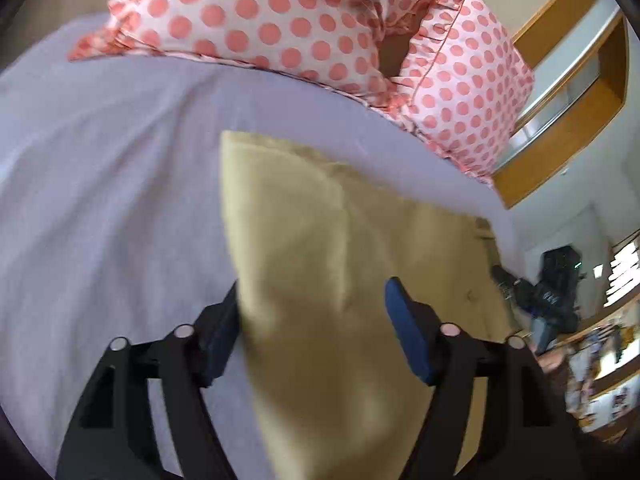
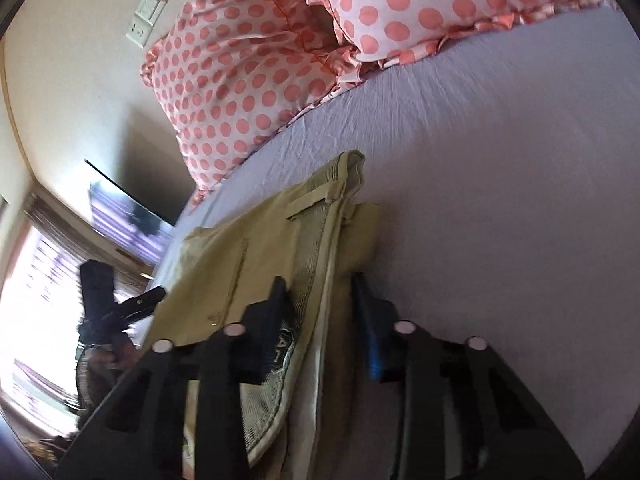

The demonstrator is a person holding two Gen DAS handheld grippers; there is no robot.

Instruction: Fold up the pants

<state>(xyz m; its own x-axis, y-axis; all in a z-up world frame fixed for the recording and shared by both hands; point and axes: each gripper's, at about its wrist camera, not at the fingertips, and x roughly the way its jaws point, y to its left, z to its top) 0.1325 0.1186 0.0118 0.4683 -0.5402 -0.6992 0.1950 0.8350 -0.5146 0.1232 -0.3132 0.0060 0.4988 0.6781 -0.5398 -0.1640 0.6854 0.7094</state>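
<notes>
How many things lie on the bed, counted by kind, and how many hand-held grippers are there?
Pillows: 2, one and another
Pants: 1
Hand-held grippers: 2, left hand-held gripper and right hand-held gripper
Total: 5

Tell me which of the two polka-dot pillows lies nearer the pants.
In the right wrist view, the left pillow by the wall: its lower corner comes down almost to the pants. The other pillow sits farther up the bed.

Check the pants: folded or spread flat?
Partly folded. The pants show doubled layers with the waistband lining turned out, lying on the bed sheet.
</notes>
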